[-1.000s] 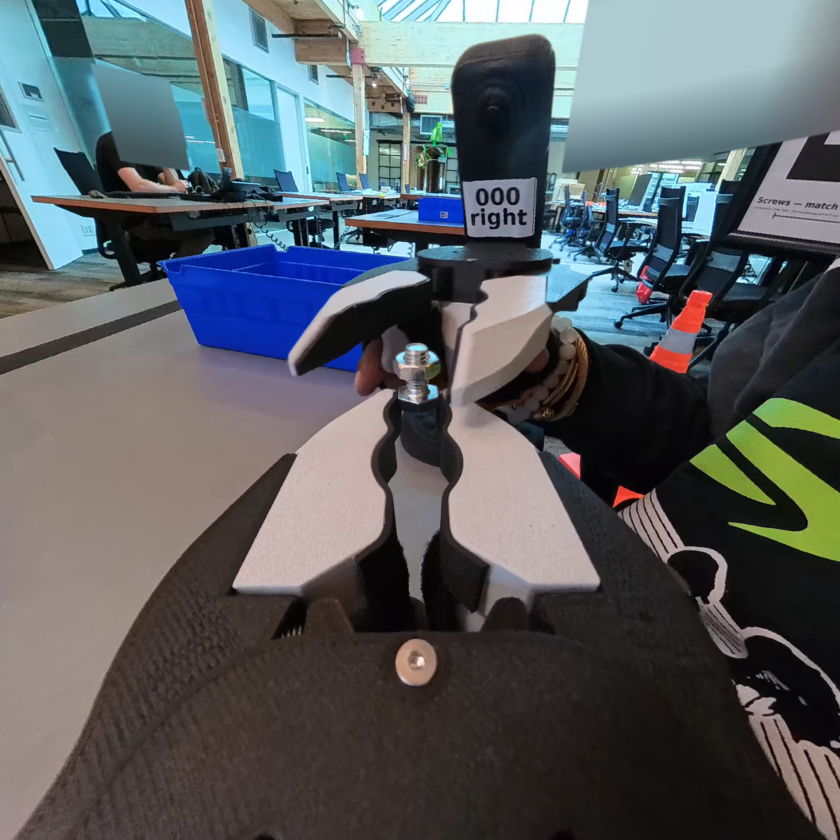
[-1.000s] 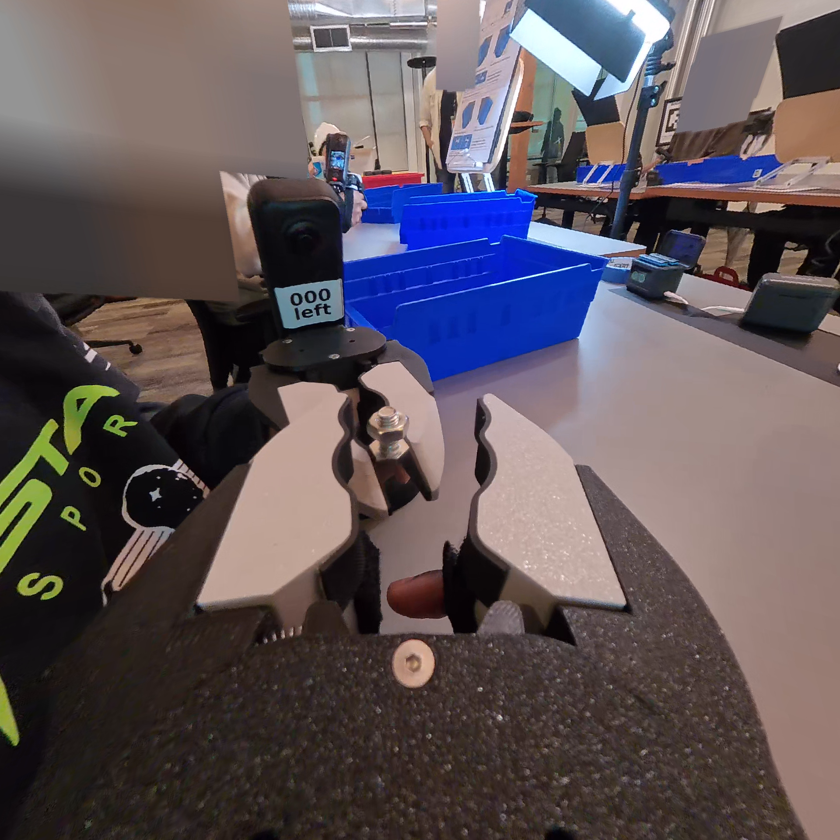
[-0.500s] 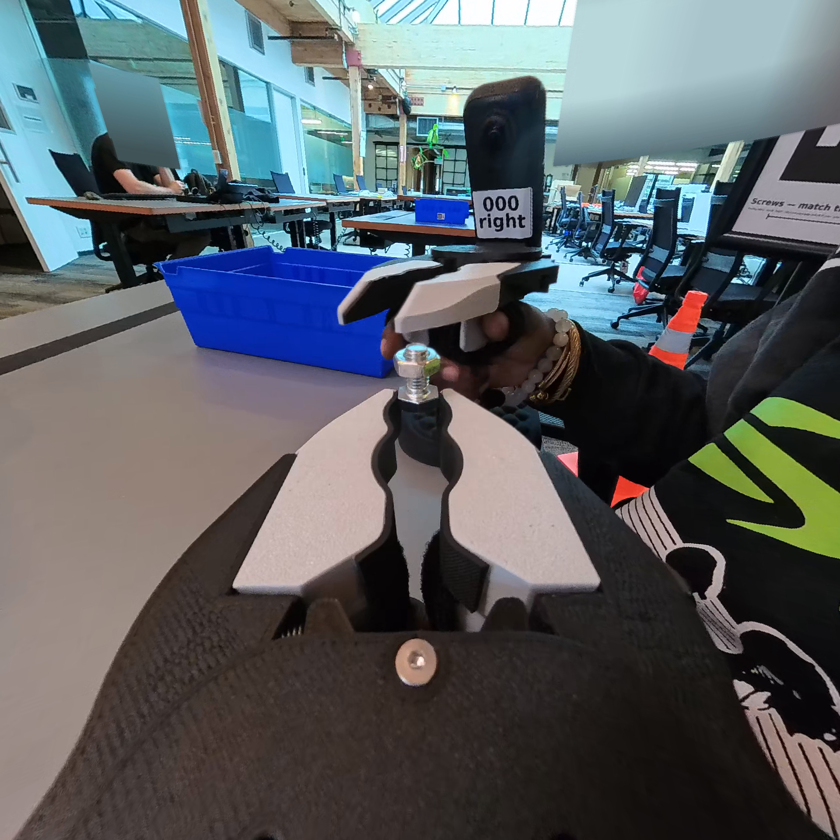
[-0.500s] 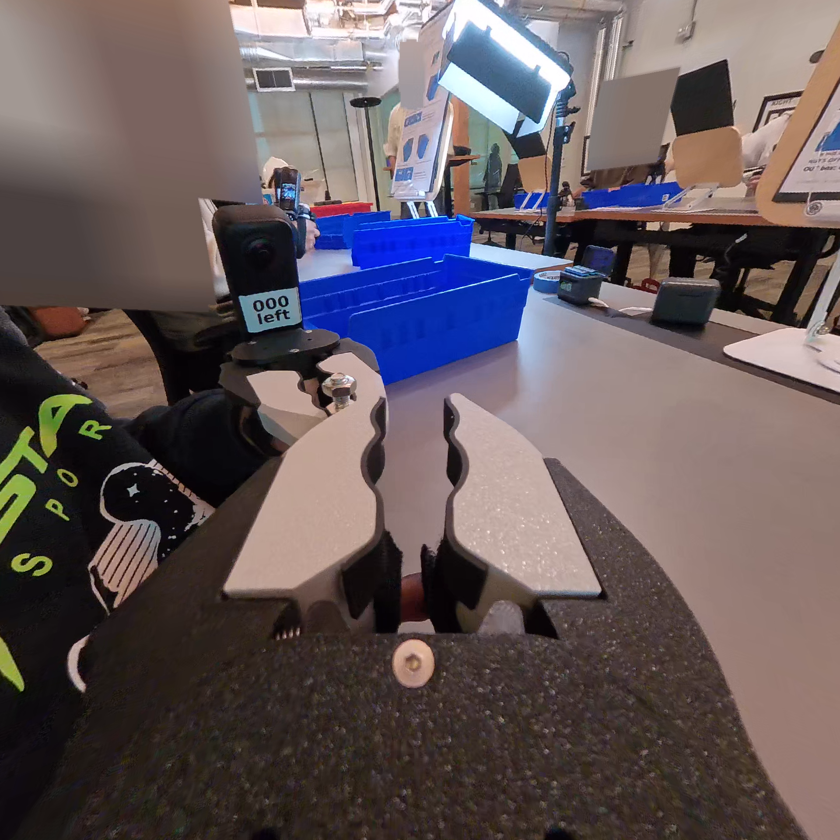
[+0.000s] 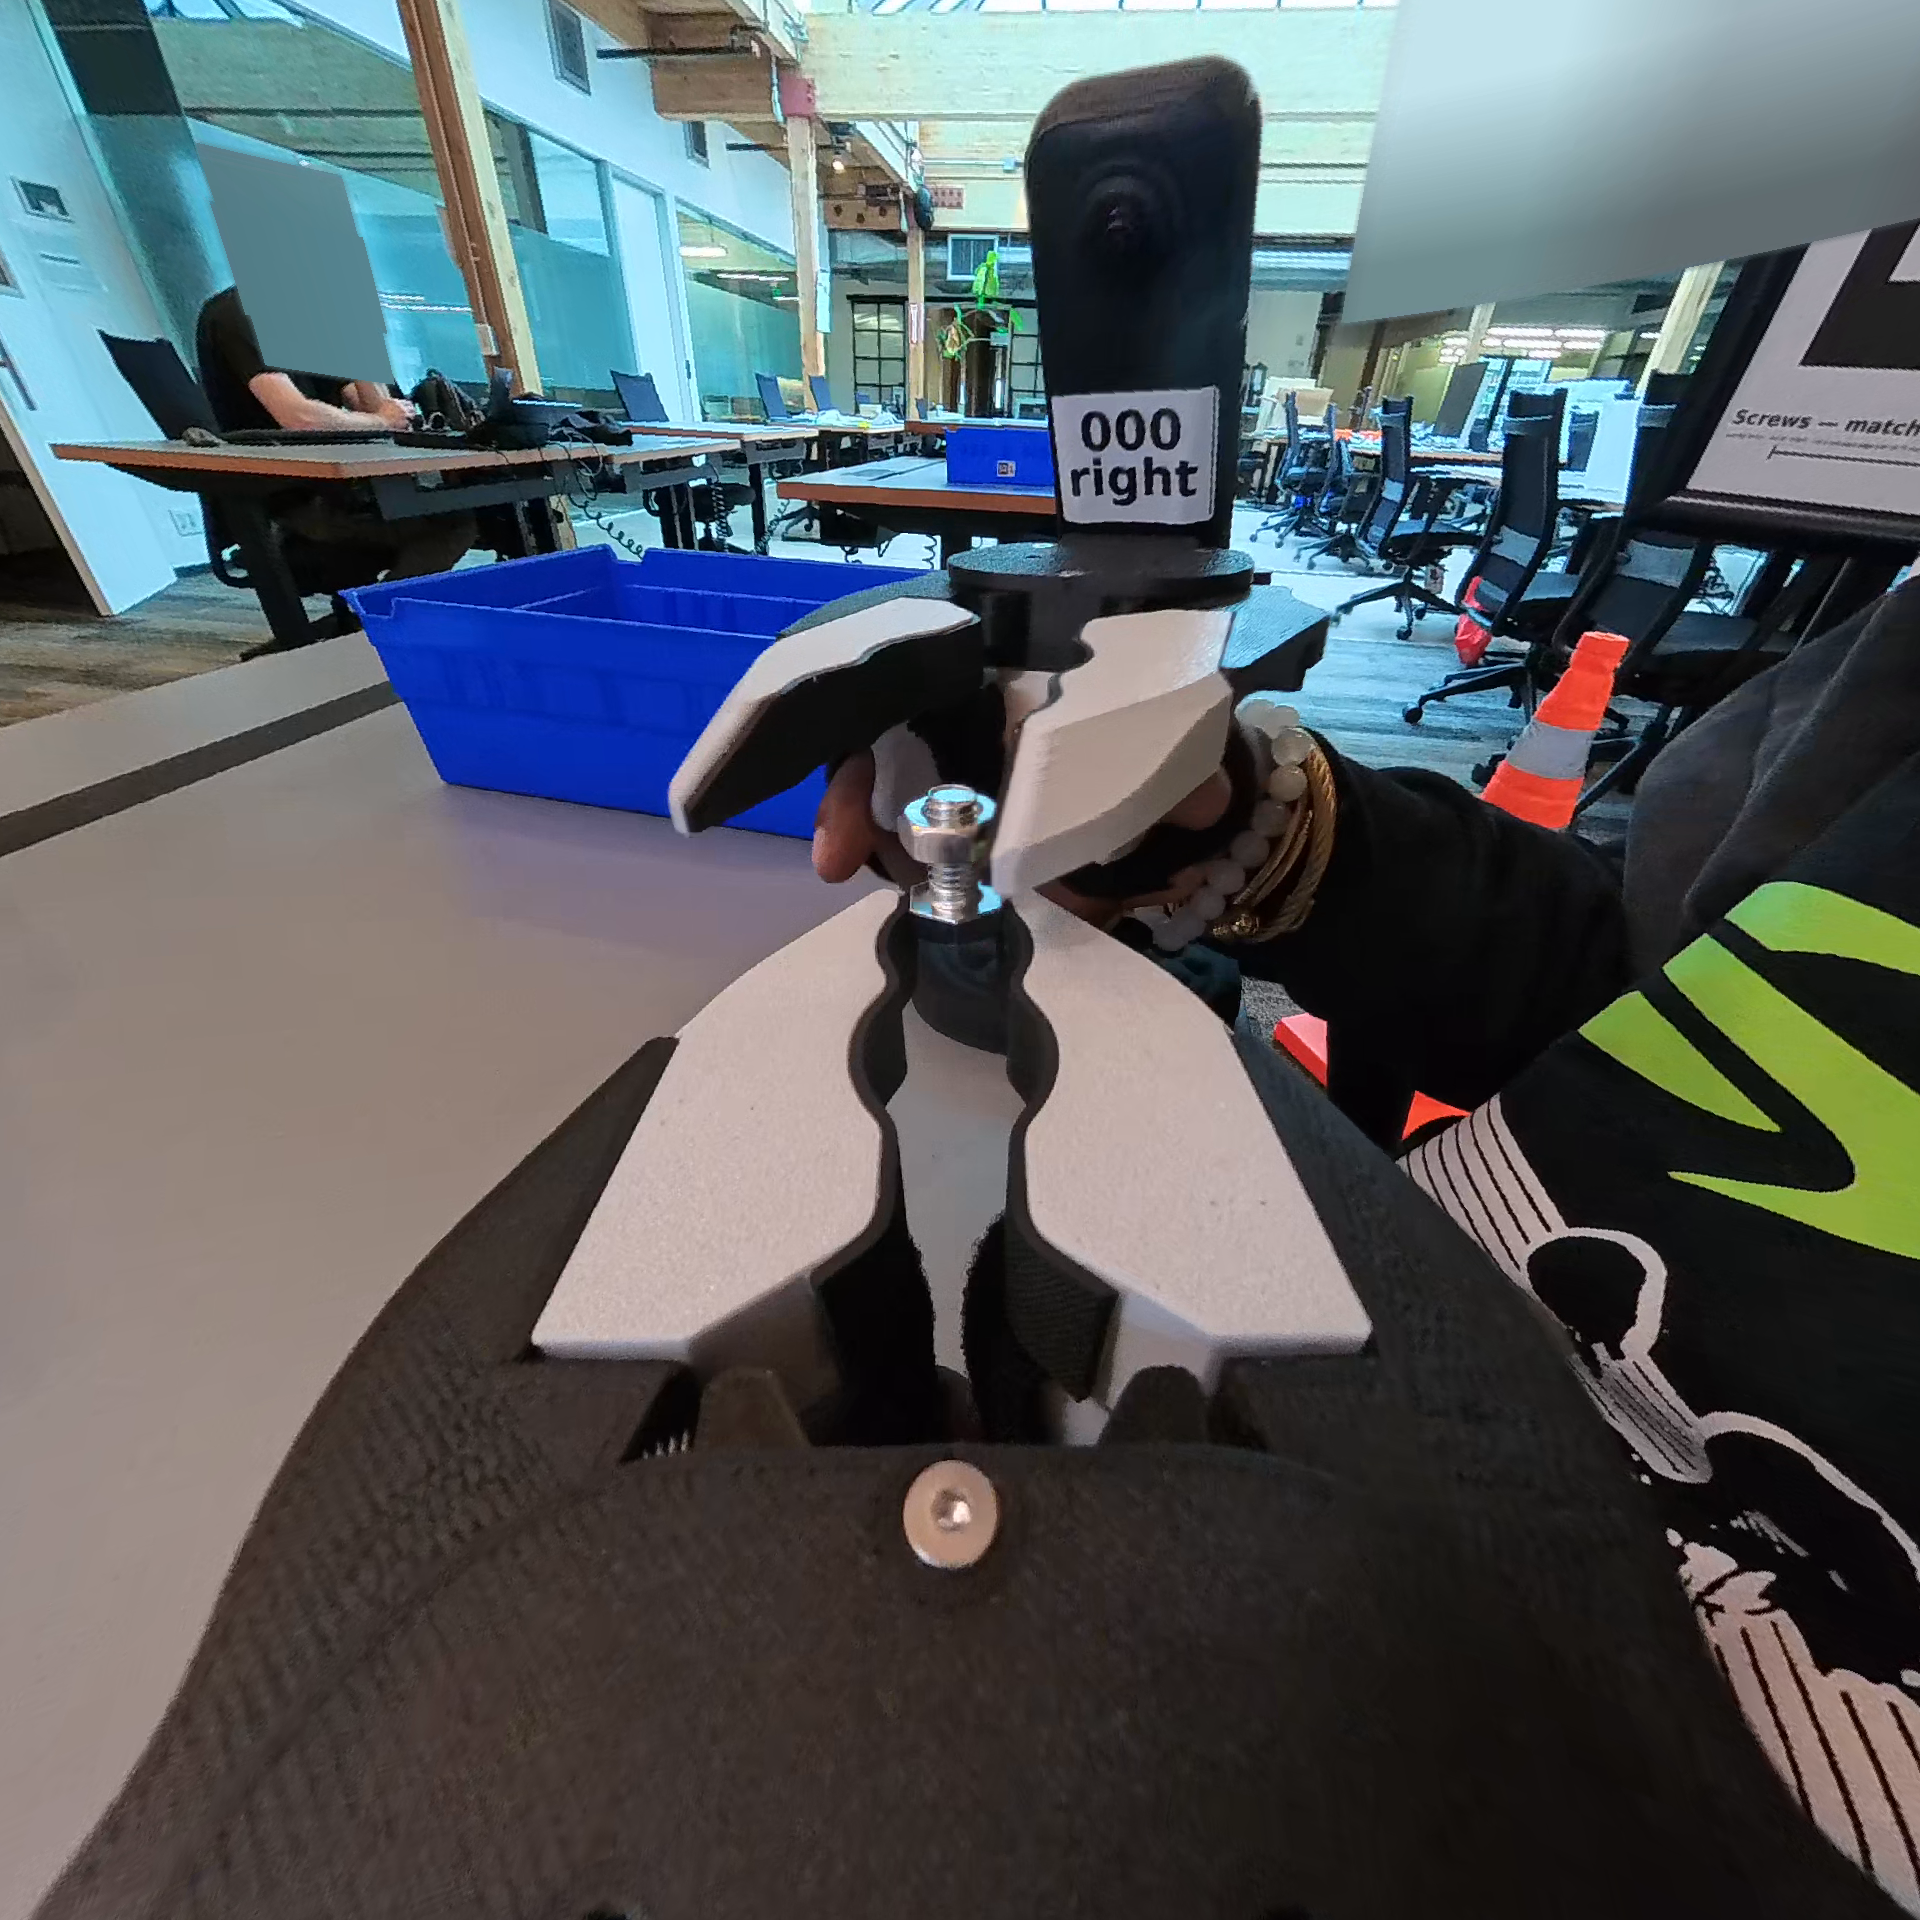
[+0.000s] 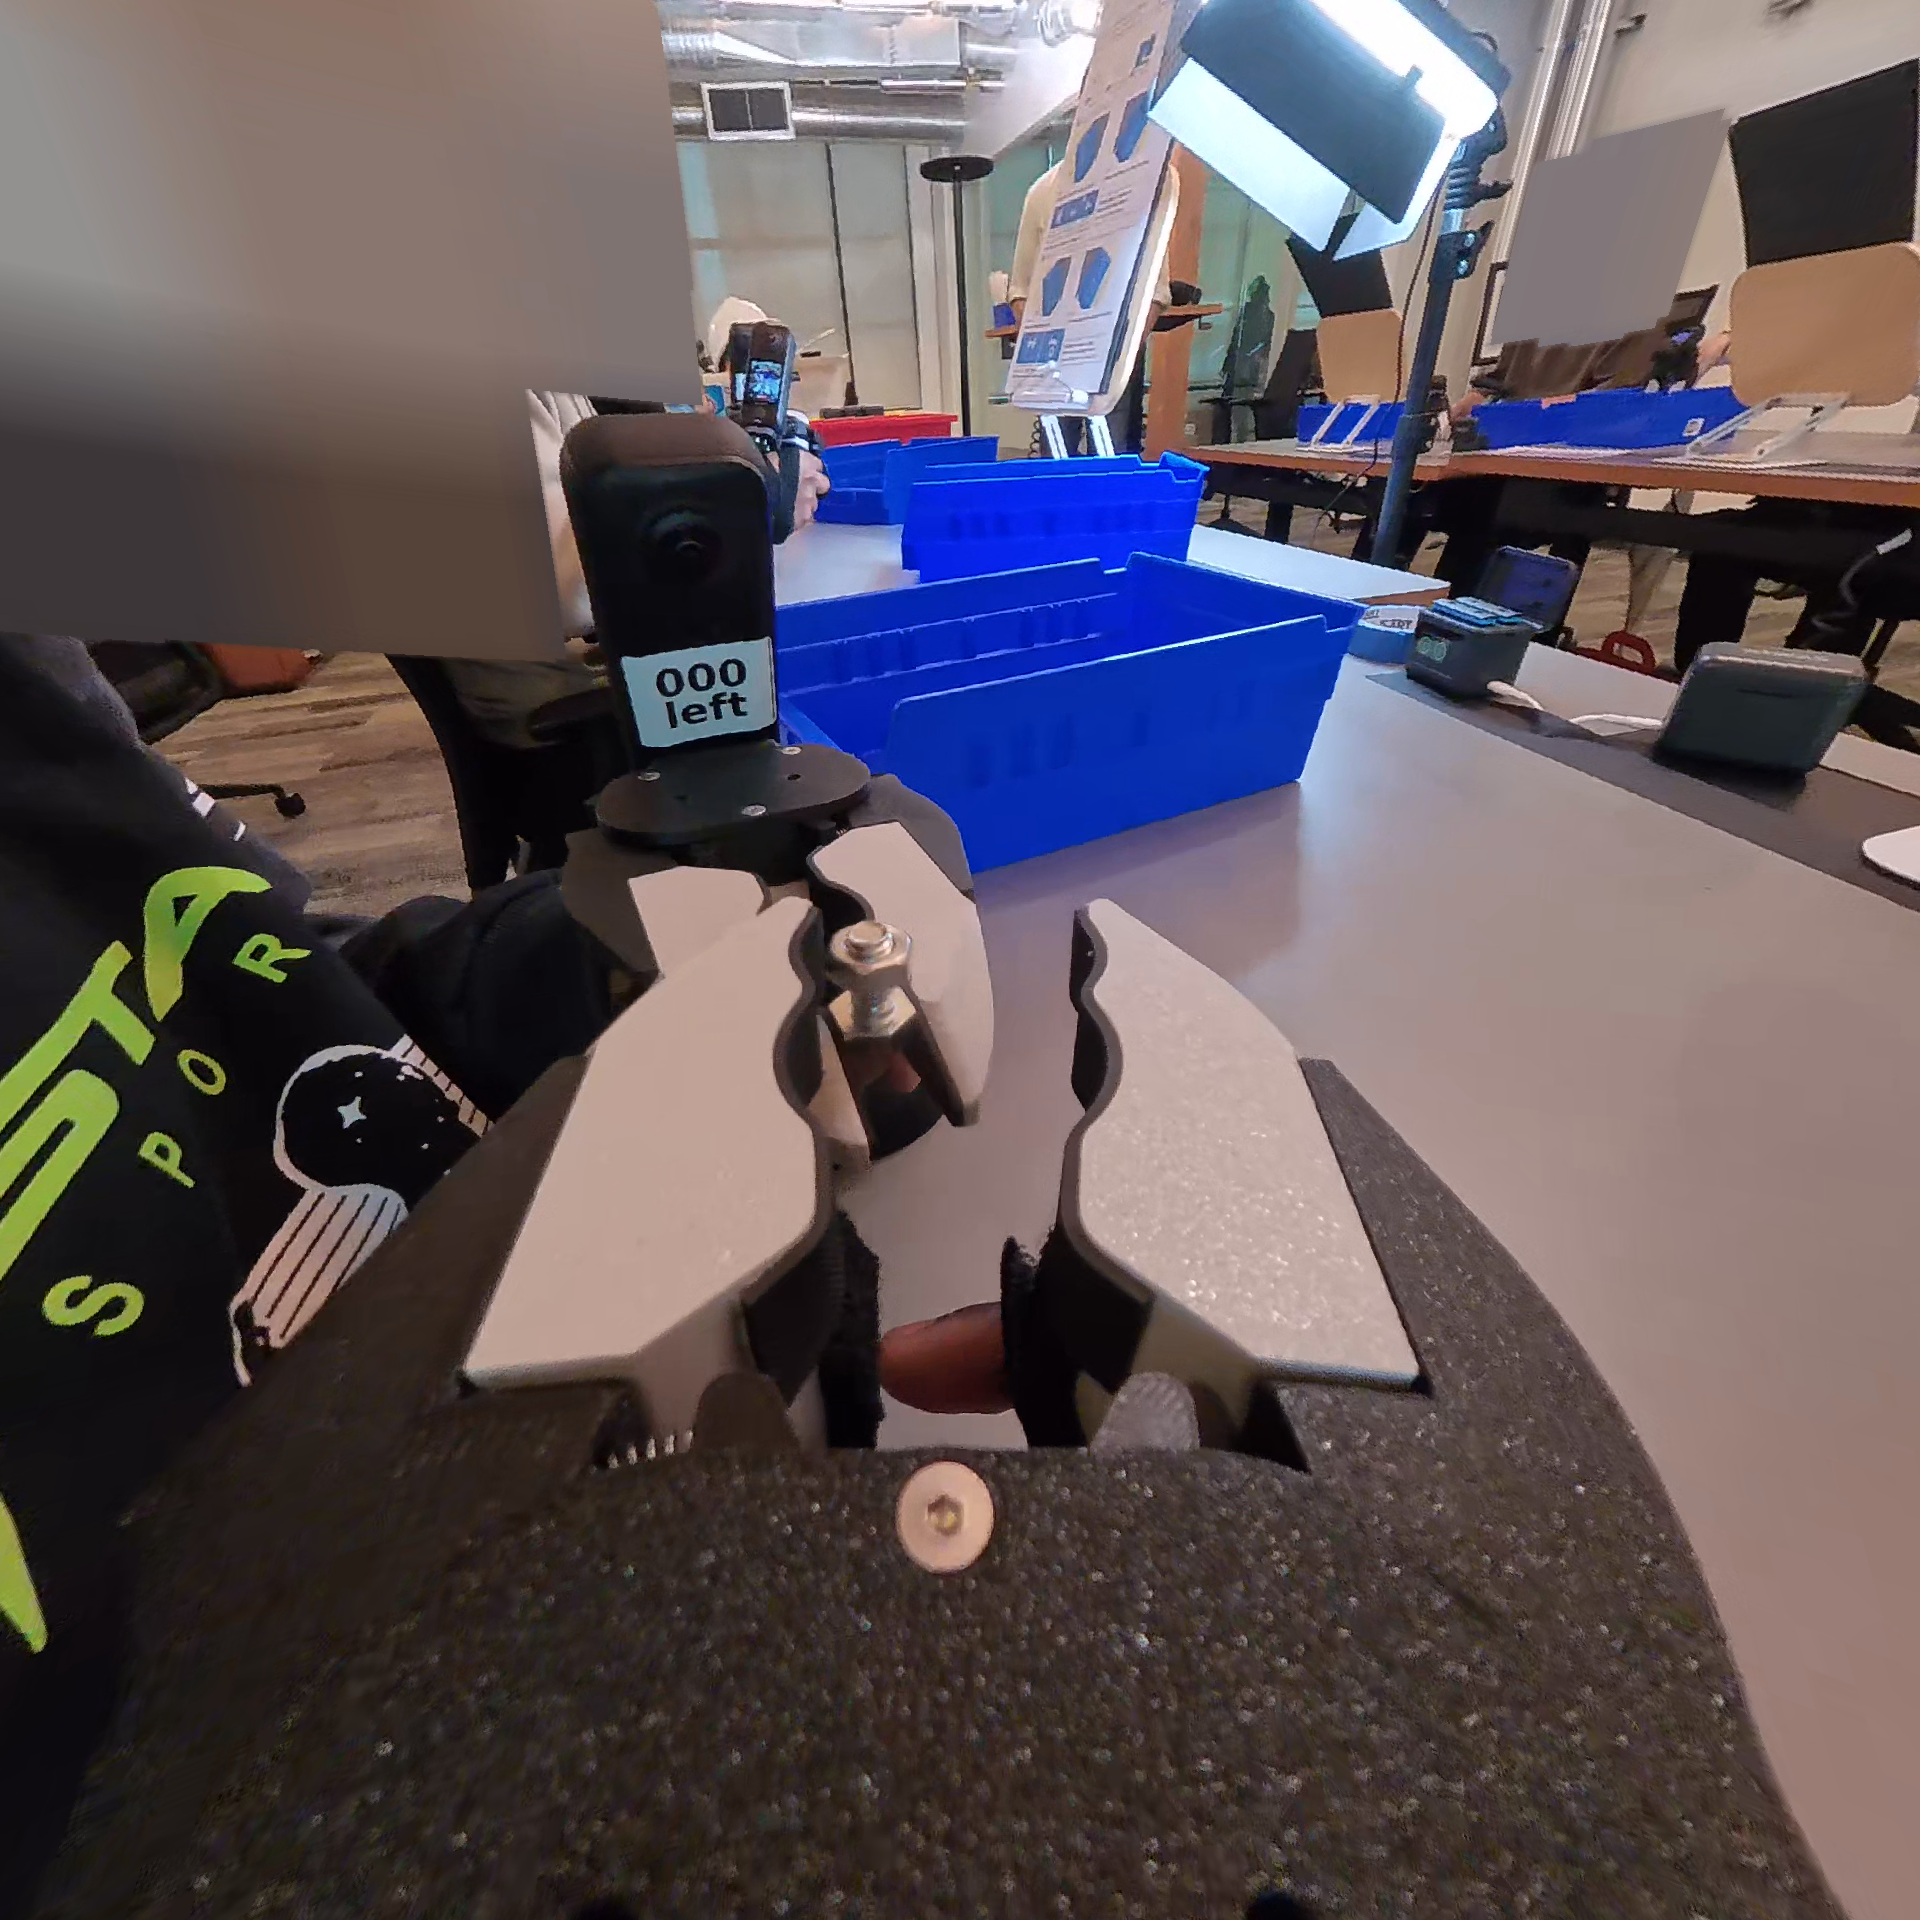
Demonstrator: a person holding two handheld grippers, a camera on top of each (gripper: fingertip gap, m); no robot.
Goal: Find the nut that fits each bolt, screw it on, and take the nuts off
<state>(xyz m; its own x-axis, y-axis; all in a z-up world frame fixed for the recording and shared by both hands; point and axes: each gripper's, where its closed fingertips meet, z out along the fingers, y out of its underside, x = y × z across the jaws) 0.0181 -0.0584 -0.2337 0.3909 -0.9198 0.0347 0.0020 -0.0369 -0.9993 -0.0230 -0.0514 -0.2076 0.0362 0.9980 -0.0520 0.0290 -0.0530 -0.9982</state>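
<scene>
My left gripper (image 5: 954,920) is shut on the head of a silver bolt (image 5: 948,878), which stands upright above the grey table (image 5: 312,1039). A silver nut (image 5: 940,821) sits near the top of its thread. My right gripper (image 5: 842,831) faces it, open, with a finger on each side of the nut and not touching it. In the right wrist view my right gripper (image 6: 940,920) is open. The nut (image 6: 871,956) lies between its fingers, nearer the left one, and the left gripper (image 6: 894,1049) holds the bolt (image 6: 878,1003) below it.
A blue divided bin (image 5: 623,665) stands on the table behind the grippers; it also shows in the right wrist view (image 6: 1091,707). Small dark cases (image 6: 1756,707) sit at the far right. The person's black sleeve (image 5: 1455,935) and torso are close by. An orange cone (image 5: 1558,727) stands on the floor. Left and right tips are no more than a few centimetres apart.
Half a second ago the right gripper was drawn back from the bolt and nearly shut. It has come back and opened around the nut. The left gripper has held the bolt throughout.
</scene>
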